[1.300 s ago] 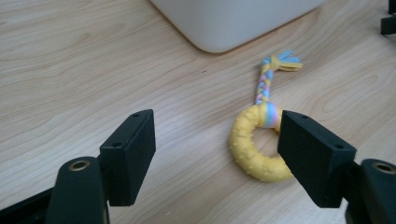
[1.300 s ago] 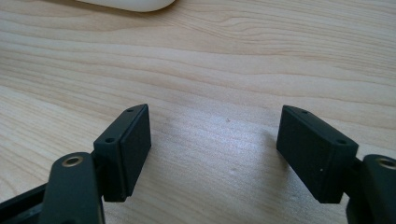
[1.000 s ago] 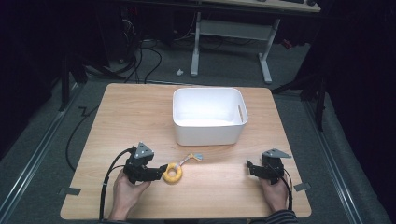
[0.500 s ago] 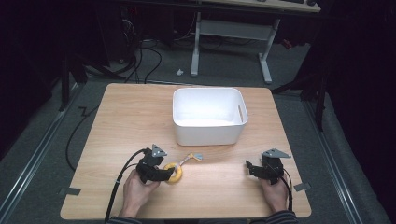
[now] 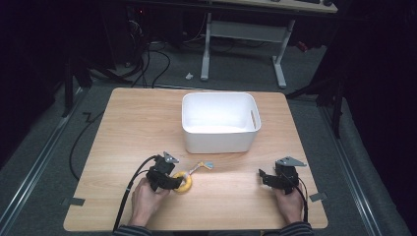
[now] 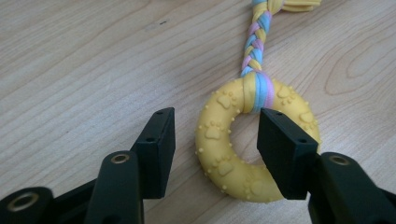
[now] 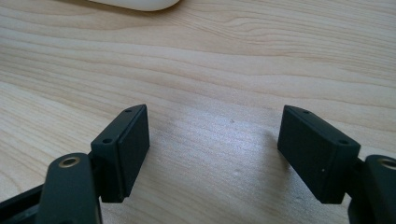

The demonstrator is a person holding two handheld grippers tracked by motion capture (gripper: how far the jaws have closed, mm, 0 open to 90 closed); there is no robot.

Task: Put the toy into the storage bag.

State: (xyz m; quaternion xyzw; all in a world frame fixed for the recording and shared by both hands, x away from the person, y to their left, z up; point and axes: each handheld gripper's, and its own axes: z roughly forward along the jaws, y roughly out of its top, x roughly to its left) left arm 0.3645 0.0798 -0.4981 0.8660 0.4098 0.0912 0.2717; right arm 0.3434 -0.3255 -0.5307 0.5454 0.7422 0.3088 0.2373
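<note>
Since the ring (image 6: 254,151) looks like knobbly rubber, I judge it light, slightly squashy and grippy; its braided tail (image 6: 256,39) is soft and would flop. It lies flat near the table's (image 5: 123,123) front edge, left of middle, with the bin (image 5: 220,121) well behind it. My left gripper (image 5: 178,183) has its jaws apart, straddling the ring's left side, one outside, one over the hole. I would pinch that band. My right gripper (image 5: 262,177) rests wide, holding nothing.
</note>
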